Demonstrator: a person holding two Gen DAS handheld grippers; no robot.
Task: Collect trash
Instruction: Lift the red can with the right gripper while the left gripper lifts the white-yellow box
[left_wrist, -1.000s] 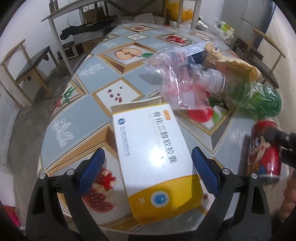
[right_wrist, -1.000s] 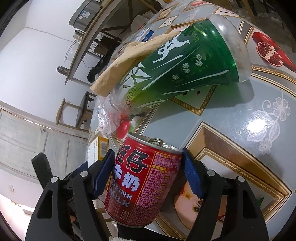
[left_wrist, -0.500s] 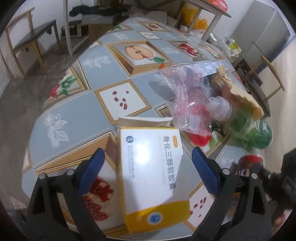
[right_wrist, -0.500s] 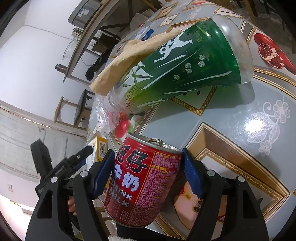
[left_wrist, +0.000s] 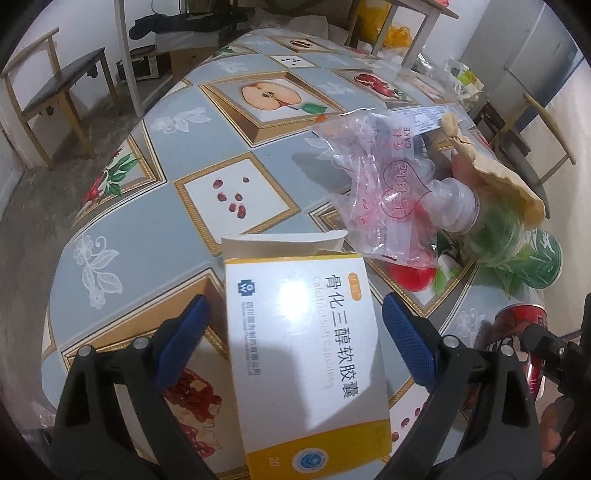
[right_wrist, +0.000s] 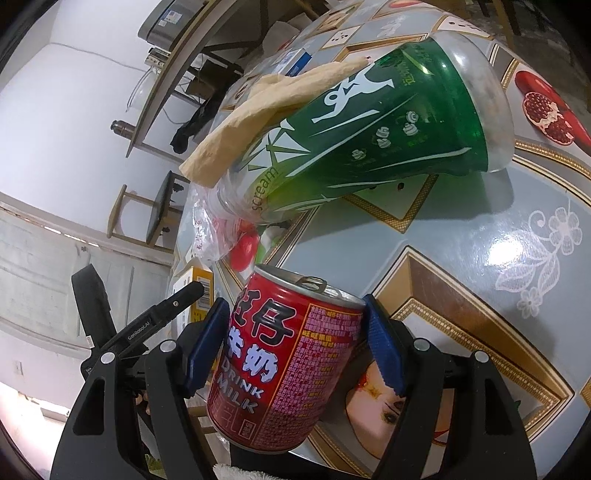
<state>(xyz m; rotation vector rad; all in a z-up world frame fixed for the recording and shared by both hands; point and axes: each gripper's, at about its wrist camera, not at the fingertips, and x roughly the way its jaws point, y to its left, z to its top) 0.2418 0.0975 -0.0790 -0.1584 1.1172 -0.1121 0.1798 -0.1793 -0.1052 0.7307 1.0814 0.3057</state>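
Note:
A white and yellow medicine box (left_wrist: 306, 354) lies on the table's near edge, between the spread fingers of my open left gripper (left_wrist: 293, 336), untouched by either pad. My right gripper (right_wrist: 295, 347) is shut on a red milk can (right_wrist: 280, 369), its pads pressed on both sides; the can also shows in the left wrist view (left_wrist: 517, 332). Behind lie a green-labelled plastic bottle (right_wrist: 369, 144) on its side, a crumpled clear plastic bag (left_wrist: 384, 192) and a brown paper scrap (left_wrist: 495, 173).
The table (left_wrist: 147, 206) carries a fruit-patterned oilcloth. A wooden chair (left_wrist: 55, 92) stands on the left, another chair (left_wrist: 535, 147) on the right. More clutter and bags (left_wrist: 461, 77) sit at the table's far end. The left gripper (right_wrist: 147, 332) appears beside the can.
The left gripper has risen and tilted, so the box sits lower between its fingers and more table shows. The right gripper has kept still on the can.

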